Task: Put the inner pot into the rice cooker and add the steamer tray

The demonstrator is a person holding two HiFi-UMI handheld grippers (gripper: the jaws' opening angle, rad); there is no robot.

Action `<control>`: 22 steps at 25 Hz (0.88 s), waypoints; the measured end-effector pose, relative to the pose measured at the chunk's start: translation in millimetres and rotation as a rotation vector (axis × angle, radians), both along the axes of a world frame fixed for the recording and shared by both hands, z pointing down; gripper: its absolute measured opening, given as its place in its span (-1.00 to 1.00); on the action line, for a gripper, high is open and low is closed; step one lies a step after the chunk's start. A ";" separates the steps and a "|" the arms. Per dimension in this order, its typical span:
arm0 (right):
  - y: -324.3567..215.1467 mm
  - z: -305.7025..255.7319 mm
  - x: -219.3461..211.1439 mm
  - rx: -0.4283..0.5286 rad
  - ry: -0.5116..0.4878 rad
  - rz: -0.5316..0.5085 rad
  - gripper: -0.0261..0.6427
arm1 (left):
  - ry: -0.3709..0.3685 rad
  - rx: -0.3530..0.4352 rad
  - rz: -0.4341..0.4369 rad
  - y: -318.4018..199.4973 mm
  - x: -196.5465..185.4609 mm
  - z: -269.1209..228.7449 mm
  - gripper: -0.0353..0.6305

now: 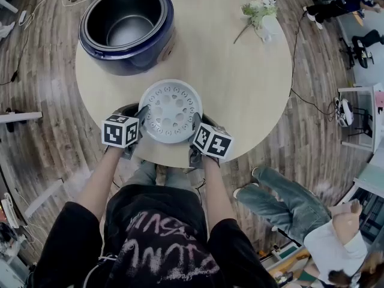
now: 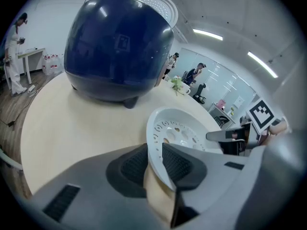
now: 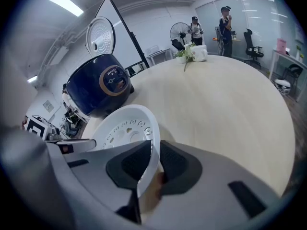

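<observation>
Nearest to me, the left gripper (image 1: pixel 141 114) and the right gripper (image 1: pixel 196 123) each pinch the rim of the white steamer tray (image 1: pixel 171 110), on opposite sides. Under it is the round table (image 1: pixel 240 95). The blue rice cooker (image 1: pixel 126 29) stands open at the far side, apart from the tray at the near edge.

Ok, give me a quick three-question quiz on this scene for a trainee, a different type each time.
1. True or false: the steamer tray already sits inside the rice cooker.
2. Which gripper clamps the tray's rim? A) left only B) right only C) both
3. Fill in: the cooker's lid stands ____.
Key: 1 false, it is at the table's near edge; 2 C, left gripper and right gripper on opposite edges; 3 open.
</observation>
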State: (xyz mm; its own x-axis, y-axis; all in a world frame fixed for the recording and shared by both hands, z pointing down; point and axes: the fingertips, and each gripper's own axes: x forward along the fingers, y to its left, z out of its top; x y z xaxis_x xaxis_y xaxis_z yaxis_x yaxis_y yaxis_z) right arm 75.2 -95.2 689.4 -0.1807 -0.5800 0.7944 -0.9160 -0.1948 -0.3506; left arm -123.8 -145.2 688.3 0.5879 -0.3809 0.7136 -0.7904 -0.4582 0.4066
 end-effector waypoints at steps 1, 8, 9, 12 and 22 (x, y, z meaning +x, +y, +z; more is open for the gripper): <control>0.2 0.1 -0.2 0.001 -0.001 0.005 -0.73 | 0.005 -0.003 -0.002 0.6 -0.3 0.2 -0.59; 4.6 -12.5 -6.8 0.037 0.008 0.013 -0.74 | 0.018 0.023 -0.015 2.6 -6.7 -10.7 -0.62; 6.1 -16.7 -7.0 0.047 0.007 0.022 -0.74 | 0.025 0.030 -0.019 3.1 -6.8 -15.0 -0.62; 10.0 -34.4 -7.4 0.087 0.007 0.049 -0.75 | 0.047 0.061 -0.025 3.8 -7.1 -32.6 -0.64; 10.4 -127.5 -11.0 0.292 0.008 0.081 -0.77 | 0.141 0.250 -0.022 1.3 -10.0 -124.0 -0.65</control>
State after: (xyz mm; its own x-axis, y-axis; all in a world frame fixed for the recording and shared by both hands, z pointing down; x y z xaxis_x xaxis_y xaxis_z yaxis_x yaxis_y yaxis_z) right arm 64.1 -84.8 561.9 -0.1192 -0.7964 0.5930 -0.9046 -0.1591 -0.3955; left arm -133.8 -143.9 564.3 0.6642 -0.5487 0.5078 -0.7451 -0.5413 0.3897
